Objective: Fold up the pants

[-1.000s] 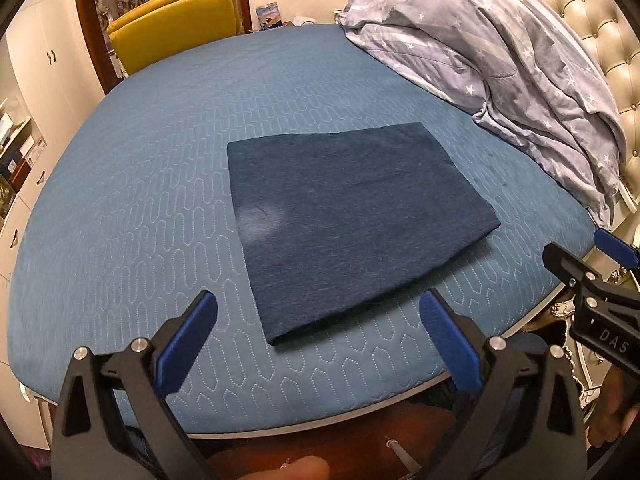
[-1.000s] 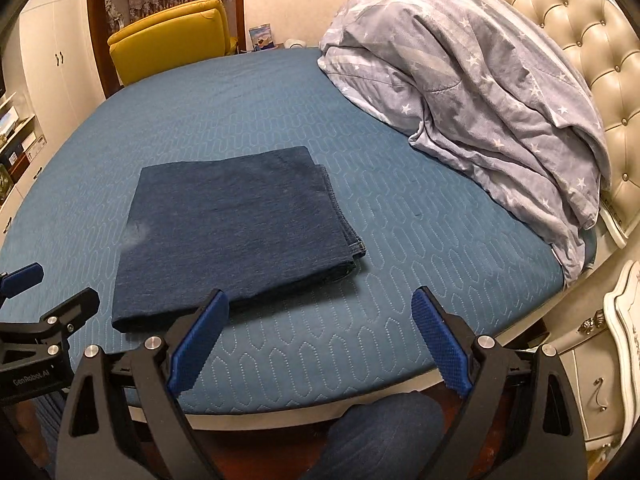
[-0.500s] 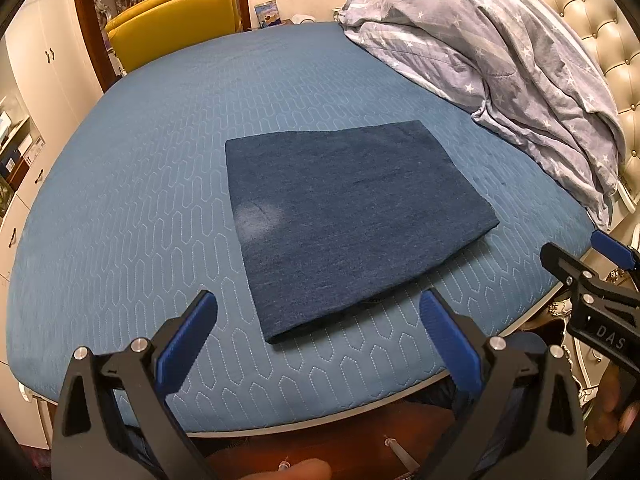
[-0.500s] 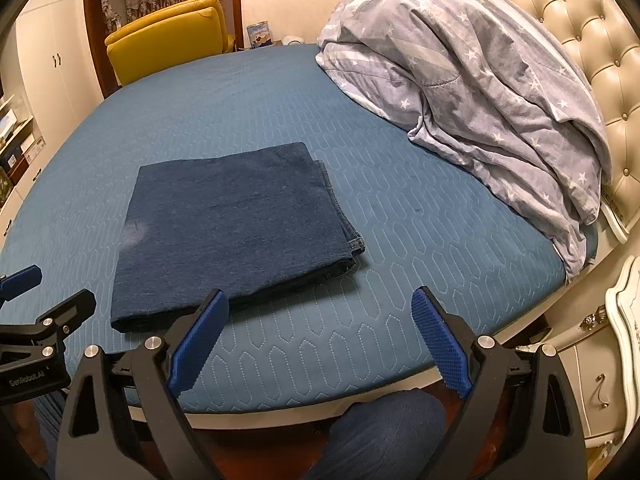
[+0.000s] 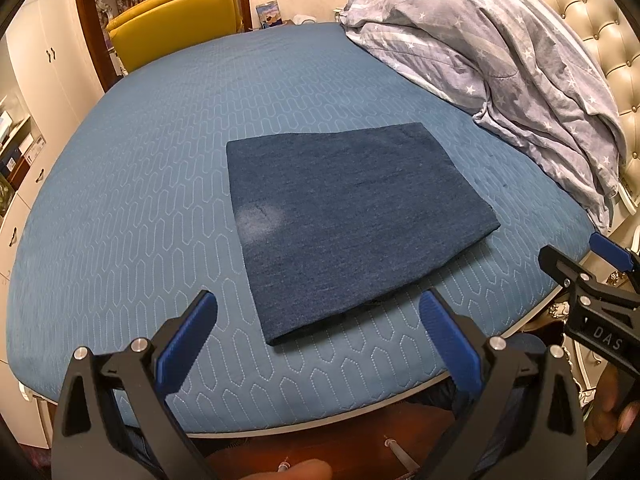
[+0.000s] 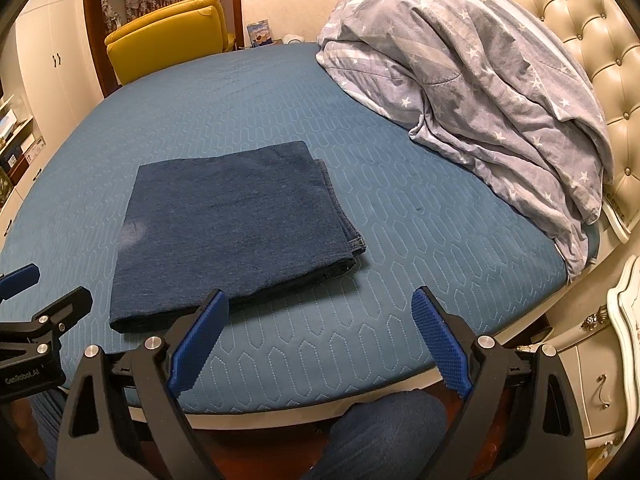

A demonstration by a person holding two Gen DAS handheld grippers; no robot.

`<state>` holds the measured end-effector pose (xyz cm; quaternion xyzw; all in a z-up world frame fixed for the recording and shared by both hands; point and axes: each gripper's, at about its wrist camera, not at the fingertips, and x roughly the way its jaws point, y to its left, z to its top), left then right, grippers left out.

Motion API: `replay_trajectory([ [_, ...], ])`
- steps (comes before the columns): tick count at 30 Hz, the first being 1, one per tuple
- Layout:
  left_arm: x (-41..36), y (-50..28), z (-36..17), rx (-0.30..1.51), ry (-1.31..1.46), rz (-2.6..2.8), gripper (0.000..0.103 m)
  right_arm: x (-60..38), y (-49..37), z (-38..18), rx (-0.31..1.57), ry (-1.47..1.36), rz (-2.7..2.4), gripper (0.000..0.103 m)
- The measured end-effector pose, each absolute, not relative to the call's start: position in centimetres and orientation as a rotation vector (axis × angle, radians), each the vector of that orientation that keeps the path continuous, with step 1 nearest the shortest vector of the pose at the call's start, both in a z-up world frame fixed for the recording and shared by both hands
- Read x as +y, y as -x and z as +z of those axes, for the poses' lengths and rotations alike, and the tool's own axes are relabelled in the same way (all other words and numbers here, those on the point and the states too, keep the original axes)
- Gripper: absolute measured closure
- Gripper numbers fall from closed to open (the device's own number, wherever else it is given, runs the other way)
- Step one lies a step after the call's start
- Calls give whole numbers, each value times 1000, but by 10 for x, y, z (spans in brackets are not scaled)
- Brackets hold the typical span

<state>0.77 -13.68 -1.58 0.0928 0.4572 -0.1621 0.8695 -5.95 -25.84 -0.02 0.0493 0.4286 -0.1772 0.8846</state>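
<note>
Dark blue denim pants (image 5: 352, 220), folded into a flat rectangle, lie near the front edge of a round bed with a quilted blue cover (image 5: 140, 200). The left gripper (image 5: 320, 332) and right gripper (image 6: 316, 332) hover spread wide and empty, clear of the fabric.

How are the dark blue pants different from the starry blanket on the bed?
The pants are plain dark denim; the blanket is pale grey-blue with white stars. The pants lie folded flat in a neat rectangle; the blanket is bunched in a rumpled heap by the headboard. Both rest on the blue bed, untouched by any gripper.
</note>
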Motion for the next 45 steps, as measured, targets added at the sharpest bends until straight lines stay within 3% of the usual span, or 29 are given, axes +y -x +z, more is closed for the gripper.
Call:
replay_trajectory([
  [45,-141,-10,-12,953,-196,-340,2,-258,60,-1,891,-112,-363,14],
])
